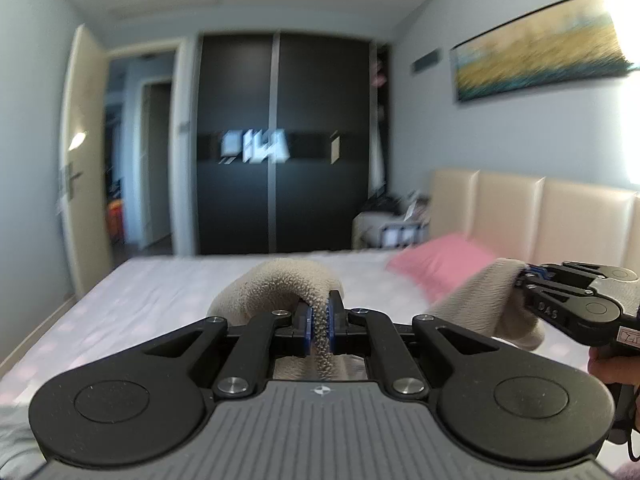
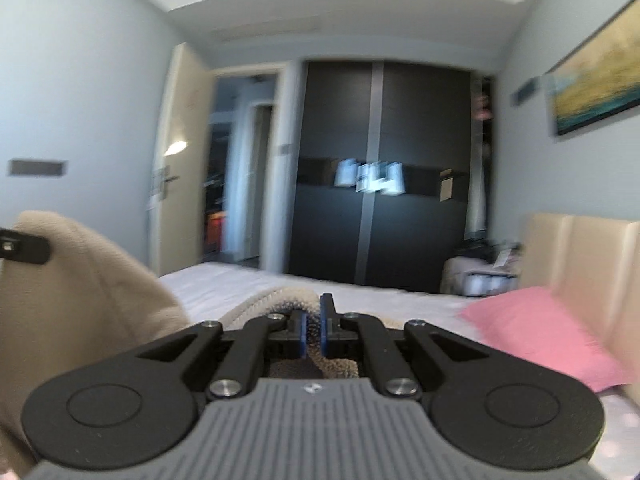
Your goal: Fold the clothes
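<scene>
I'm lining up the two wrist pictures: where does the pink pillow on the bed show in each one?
Left wrist view: the pink pillow lies right of centre, against the beige padded headboard, behind the right gripper.
Right wrist view: the pink pillow sits at the lower right, beside the headboard.
Shared landmark: the black sliding wardrobe beyond the bed.

Fleecy rough beige garment (image 1: pixel 280 280); matt black plastic gripper (image 1: pixel 319 326); smooth sheet (image 1: pixel 152 292).
</scene>
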The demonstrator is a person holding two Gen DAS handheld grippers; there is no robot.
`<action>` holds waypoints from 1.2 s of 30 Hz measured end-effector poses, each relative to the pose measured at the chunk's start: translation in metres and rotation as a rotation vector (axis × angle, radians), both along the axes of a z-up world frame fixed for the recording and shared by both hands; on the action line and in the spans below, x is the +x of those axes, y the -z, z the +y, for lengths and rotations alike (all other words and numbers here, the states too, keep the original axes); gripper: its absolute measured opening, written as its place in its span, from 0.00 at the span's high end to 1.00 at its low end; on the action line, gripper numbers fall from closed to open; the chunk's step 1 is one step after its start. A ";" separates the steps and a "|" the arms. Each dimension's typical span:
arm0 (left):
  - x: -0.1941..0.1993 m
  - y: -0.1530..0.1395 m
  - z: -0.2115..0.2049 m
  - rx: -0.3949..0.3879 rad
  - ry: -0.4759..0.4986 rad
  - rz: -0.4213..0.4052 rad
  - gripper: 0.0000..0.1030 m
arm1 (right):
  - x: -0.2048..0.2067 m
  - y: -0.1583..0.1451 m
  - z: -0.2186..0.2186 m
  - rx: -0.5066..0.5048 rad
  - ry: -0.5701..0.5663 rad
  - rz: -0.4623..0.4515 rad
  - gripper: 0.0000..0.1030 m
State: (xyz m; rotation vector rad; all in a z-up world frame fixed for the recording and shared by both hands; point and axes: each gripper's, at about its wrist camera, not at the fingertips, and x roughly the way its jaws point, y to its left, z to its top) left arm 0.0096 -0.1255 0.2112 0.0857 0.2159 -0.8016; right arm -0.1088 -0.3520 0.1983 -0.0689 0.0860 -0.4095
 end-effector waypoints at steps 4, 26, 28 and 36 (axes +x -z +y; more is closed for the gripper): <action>-0.015 -0.022 -0.030 -0.042 0.069 -0.024 0.95 | -0.067 -0.042 -0.042 -0.060 0.188 -0.088 0.93; 0.029 0.133 -0.009 0.245 -0.079 0.207 0.95 | -0.115 0.138 -0.175 0.281 0.454 0.368 0.87; 0.028 0.145 0.003 0.272 -0.105 0.218 0.95 | -0.116 0.148 -0.166 0.278 0.432 0.385 0.82; 0.024 0.177 0.032 0.370 -0.149 0.317 0.95 | -0.104 0.171 -0.101 0.219 0.159 0.462 0.49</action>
